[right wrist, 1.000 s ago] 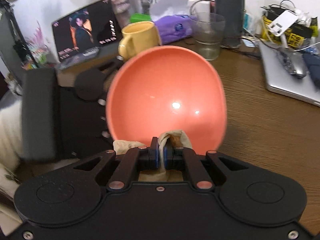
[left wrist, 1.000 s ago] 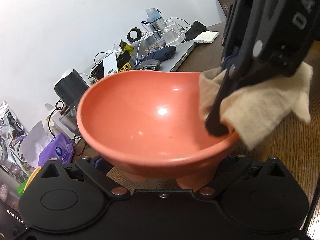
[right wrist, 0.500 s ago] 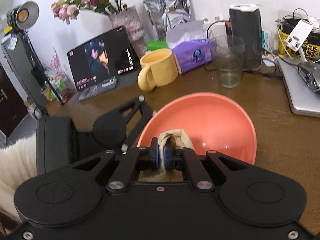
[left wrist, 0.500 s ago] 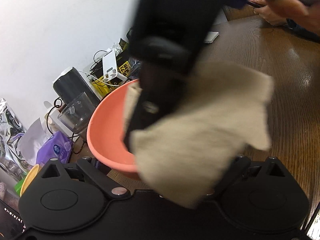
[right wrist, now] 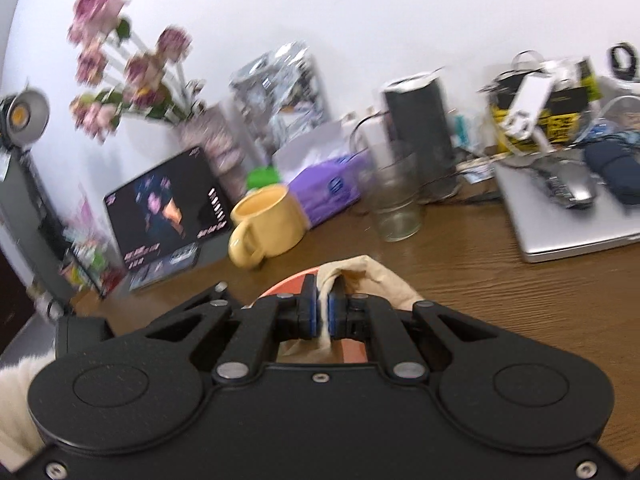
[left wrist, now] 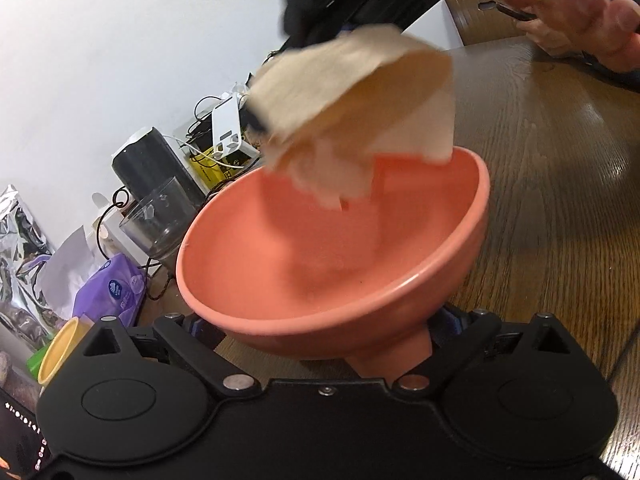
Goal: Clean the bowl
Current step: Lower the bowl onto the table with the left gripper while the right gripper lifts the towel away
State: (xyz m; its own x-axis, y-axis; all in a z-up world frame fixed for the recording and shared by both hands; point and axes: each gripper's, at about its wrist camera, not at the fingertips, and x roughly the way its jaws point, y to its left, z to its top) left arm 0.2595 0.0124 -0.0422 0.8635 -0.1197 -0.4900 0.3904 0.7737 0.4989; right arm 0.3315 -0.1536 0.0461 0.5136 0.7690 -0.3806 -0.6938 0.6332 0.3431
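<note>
Gripping the foot of the tilted salmon-pink plastic bowl, the left gripper steadies it while the right gripper, fingers clamped on the beige cloth, hangs above its rim.

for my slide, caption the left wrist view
Right gripper lifts cloth above bowl held by left gripper.

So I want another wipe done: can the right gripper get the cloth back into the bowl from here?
Probably yes. The right gripper is shut on the cloth, which hangs just above the bowl; the left gripper holds the bowl tilted with its mouth open and nothing between.
</note>
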